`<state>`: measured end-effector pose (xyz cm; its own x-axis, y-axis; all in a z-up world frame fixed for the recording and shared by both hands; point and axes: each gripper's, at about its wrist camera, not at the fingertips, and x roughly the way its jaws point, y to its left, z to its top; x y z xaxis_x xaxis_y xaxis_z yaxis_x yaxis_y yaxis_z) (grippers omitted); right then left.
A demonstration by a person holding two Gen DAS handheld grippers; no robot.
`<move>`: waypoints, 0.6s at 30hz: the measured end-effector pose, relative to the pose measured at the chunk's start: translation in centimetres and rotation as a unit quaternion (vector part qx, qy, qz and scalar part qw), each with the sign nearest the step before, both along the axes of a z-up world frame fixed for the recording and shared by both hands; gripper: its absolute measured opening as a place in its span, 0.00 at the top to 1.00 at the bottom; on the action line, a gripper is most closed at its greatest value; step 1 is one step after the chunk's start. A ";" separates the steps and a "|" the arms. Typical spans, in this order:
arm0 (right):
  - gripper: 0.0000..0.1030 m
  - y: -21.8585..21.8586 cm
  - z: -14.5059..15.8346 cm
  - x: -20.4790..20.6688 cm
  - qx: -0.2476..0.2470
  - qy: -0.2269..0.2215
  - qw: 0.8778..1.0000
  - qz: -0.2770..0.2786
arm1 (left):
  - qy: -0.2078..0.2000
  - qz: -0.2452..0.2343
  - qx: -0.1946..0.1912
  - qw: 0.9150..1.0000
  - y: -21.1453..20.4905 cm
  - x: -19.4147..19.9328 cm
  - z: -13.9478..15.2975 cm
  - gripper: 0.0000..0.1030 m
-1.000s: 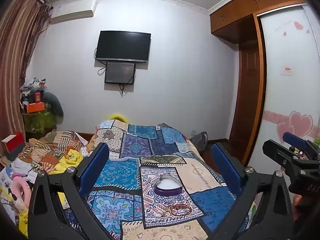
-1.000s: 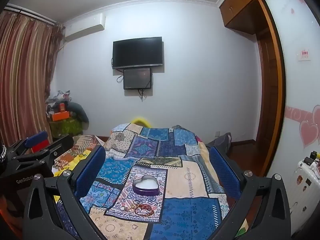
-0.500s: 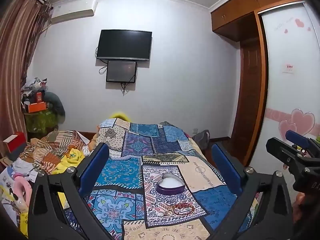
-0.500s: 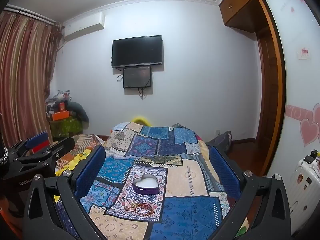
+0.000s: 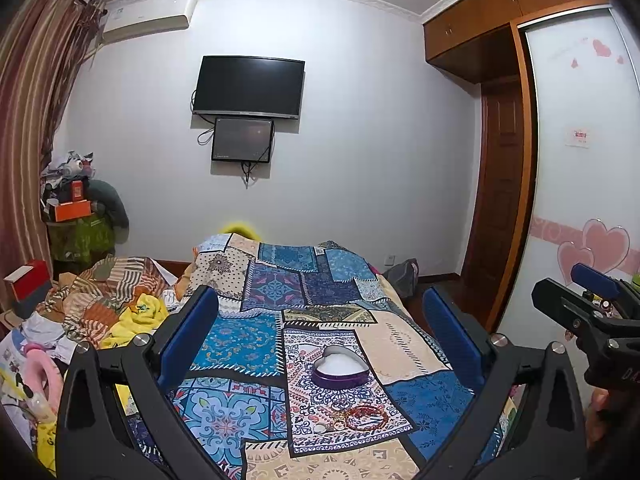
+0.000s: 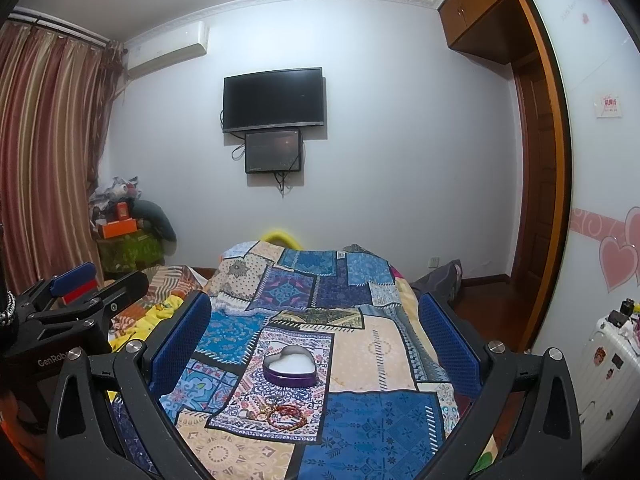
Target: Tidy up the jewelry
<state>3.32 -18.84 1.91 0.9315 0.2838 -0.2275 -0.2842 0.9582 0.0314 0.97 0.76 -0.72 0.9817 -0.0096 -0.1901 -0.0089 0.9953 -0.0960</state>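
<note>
Jewelry pile point(image 5: 352, 418) too small to tell its pieces apart

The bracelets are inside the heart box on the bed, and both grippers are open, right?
Not quite. The bracelets lie on the quilt in front of the heart box, not inside it; the left wrist view shows this. Both the left gripper and right gripper are open.

left hand-held gripper point(image 5: 320, 344): jaws wide, empty | right hand-held gripper point(image 6: 316, 340): jaws wide, empty
</note>
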 end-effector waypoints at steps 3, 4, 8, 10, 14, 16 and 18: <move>0.00 0.0 0.0 0.0 0.000 0.000 1.000 0.000 | 0.001 0.000 0.001 1.000 -0.1 0.2 -0.1 0.00; 0.00 0.0 0.0 0.0 0.000 0.001 1.000 0.000 | 0.001 -0.001 0.001 1.000 -0.1 0.2 -0.1 0.00; 0.00 0.0 0.1 0.1 -0.001 0.002 1.000 0.001 | 0.004 -0.001 0.001 1.000 -0.1 0.3 -0.2 0.00; 0.00 0.0 0.0 0.2 0.000 0.002 1.000 0.001 | 0.005 0.000 0.001 1.000 -0.1 0.3 -0.1 0.00; 0.00 0.1 0.0 0.2 0.001 0.002 1.000 0.001 | 0.005 0.000 0.001 1.000 -0.1 0.4 -0.1 0.00; 0.00 0.1 0.0 0.2 0.001 0.003 1.000 0.002 | 0.006 -0.001 0.001 1.000 -0.1 0.5 -0.1 0.00; 0.00 0.1 -0.1 0.3 0.001 0.003 1.000 0.002 | 0.007 -0.001 0.000 1.000 -0.1 0.5 -0.1 0.00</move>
<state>3.59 -18.71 1.83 0.9289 0.2880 -0.2328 -0.2878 0.9570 0.0356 1.49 0.61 -0.87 0.9788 -0.0120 -0.2044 -0.0076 0.9954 -0.0952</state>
